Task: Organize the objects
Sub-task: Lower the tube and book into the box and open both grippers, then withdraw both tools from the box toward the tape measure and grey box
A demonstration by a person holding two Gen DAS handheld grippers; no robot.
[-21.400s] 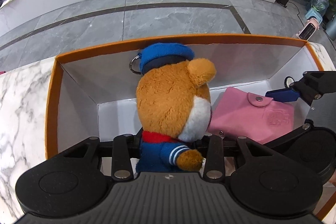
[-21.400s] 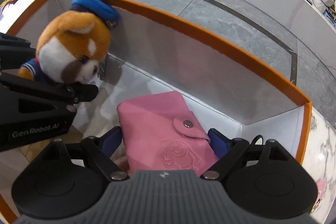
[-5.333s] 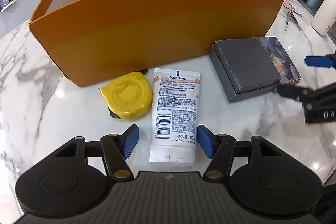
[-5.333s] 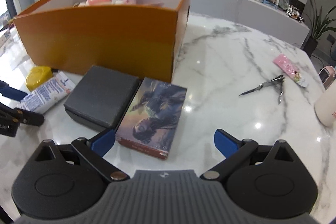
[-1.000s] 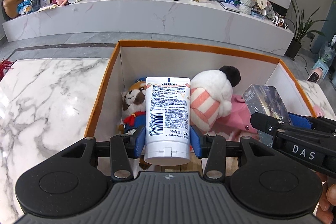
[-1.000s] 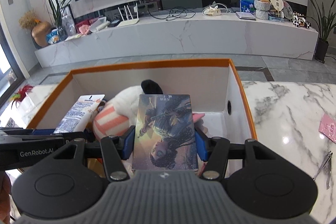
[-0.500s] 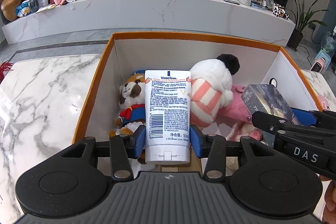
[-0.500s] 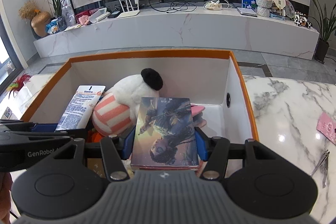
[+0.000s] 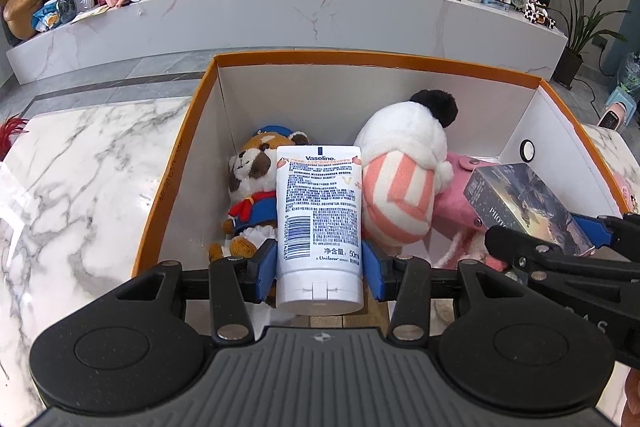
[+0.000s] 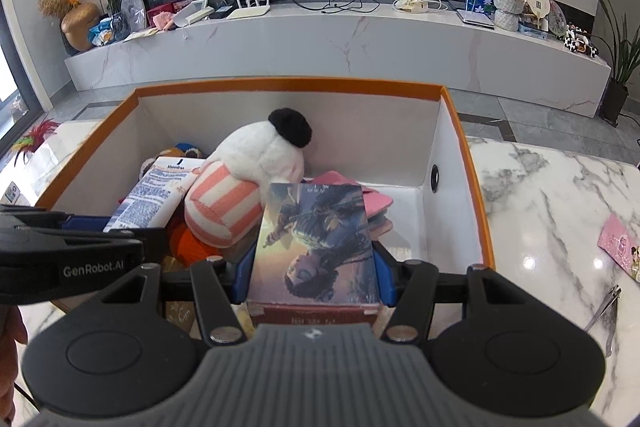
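Both grippers poised over the open orange box [image 9: 176, 163], each carrying one item in, tilted downward so the load can be let go above the contents. Left gripper [image 9: 319, 269]: jaws narrow, pinching the white lotion tube [image 9: 318, 211] near its cap end, the crimped end pointing forward over the dog plush [image 9: 250, 187], which lies against the box's left wall. Right gripper [image 10: 314, 281]: jaws closed on the sides of the picture-covered box [image 10: 316, 247], held flat, face up, over the pink wallet [image 10: 344, 193] at the right end. Between the two loads sits the white and pink-striped plush [image 9: 404, 179], filling the middle, so likely each item is aimed at the free room either side of it. Neither item looks set down yet; both seem to hang clear above the bottom, though the contact below is hidden. Outside, on the marble surface [image 10: 560, 207], a pink card [image 10: 620, 247] and nail clippers [image 10: 606, 303] remain to be collected.
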